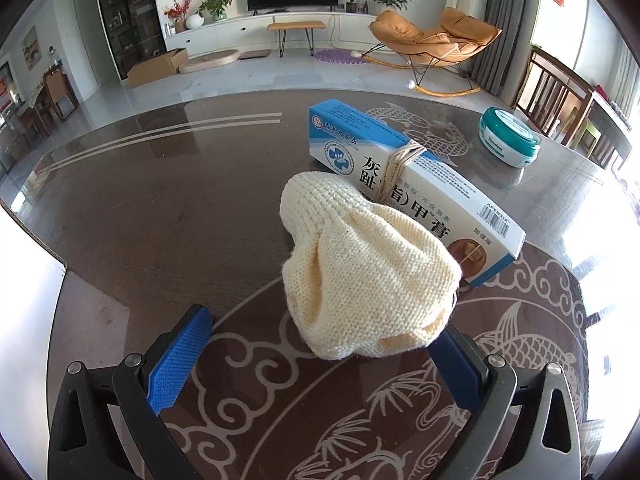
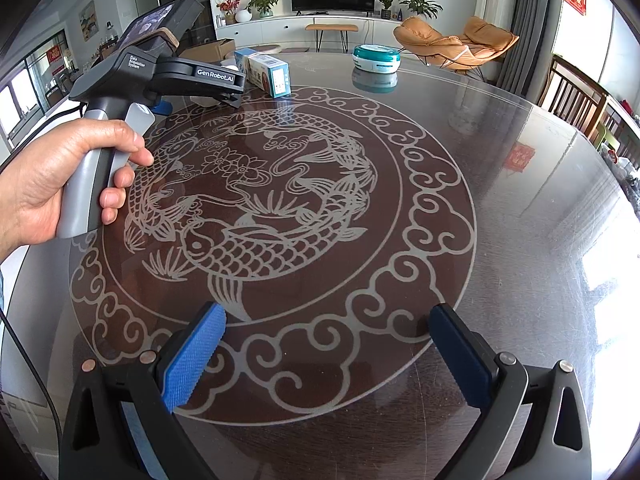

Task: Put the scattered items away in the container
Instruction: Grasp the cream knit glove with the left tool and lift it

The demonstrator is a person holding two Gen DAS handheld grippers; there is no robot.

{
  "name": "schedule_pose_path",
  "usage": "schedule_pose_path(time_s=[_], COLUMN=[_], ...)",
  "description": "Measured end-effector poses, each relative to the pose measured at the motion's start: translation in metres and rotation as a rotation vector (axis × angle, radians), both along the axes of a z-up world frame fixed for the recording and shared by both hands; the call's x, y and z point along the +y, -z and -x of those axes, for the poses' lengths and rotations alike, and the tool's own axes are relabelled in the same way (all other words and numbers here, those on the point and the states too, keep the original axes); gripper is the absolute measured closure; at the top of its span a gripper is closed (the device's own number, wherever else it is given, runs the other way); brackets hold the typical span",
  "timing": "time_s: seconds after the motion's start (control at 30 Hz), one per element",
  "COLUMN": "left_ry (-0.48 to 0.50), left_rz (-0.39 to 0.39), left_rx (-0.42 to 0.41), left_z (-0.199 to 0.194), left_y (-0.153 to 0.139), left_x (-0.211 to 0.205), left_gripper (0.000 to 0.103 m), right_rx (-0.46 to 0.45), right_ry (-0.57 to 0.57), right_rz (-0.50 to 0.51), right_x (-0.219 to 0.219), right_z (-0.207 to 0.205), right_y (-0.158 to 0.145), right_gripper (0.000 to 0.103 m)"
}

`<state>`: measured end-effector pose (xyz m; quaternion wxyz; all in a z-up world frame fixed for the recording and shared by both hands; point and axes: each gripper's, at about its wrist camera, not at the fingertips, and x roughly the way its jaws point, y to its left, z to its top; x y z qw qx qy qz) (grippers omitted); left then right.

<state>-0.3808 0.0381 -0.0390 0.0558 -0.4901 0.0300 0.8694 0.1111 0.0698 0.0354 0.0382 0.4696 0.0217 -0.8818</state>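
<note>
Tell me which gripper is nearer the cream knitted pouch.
Left. The left gripper hangs open right at the knitted pouch; the right gripper is open well back across the table.

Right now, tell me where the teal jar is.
The jar stands at the table's far right in the left wrist view, apart from the box, right of it and beyond the pouch.

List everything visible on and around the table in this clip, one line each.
Knitted pouch: one, cream, on the table between the left fingers.
Ointment box: one, blue and white, behind the pouch, pouch cord looped around it.
Cream jar: one, teal and white, far right.
Table: one, dark glass-topped, koi pattern.
Rocking chair: one, tan, beyond.
Left gripper: open.
Right gripper: open, nothing held.
Hand: grips left handle.
</note>
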Motion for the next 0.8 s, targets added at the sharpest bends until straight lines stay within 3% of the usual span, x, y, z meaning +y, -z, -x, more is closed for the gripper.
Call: schedule_pose_path(time_s=[0.27, 0.53, 0.57, 0.6, 0.63, 0.7, 0.8], left_ry=[0.009, -0.063, -0.067, -0.069, -0.070, -0.073, -0.065], left_rz=[0.007, 0.009, 0.009, 0.008, 0.009, -0.015, -0.033], left_rx=[-0.033, -0.024, -0.007, 0.015, 0.025, 0.023, 0.022], left_z=[0.011, 0.027, 0.025, 0.023, 0.022, 0.021, 0.011], left_y=[-0.001, -0.004, -0.006, -0.009, -0.011, -0.015, -0.017], left_x=[0.010, 0.008, 0.005, 0.001, -0.002, -0.015, -0.032], left_gripper=[0.000, 0.000, 0.013, 0.038, 0.048, 0.054, 0.055], right_rx=[0.000, 0.000, 0.000, 0.000, 0.000, 0.000, 0.000], right_ry=[0.000, 0.000, 0.000, 0.000, 0.000, 0.000, 0.000], right_rz=[0.000, 0.000, 0.000, 0.000, 0.000, 0.000, 0.000], right_x=[0.000, 0.000, 0.000, 0.000, 0.000, 0.000, 0.000], right_z=[0.000, 0.000, 0.000, 0.000, 0.000, 0.000, 0.001], right_y=[0.000, 0.000, 0.000, 0.000, 0.000, 0.000, 0.000], right_gripper=[0.001, 0.001, 0.001, 0.001, 0.001, 0.001, 0.000])
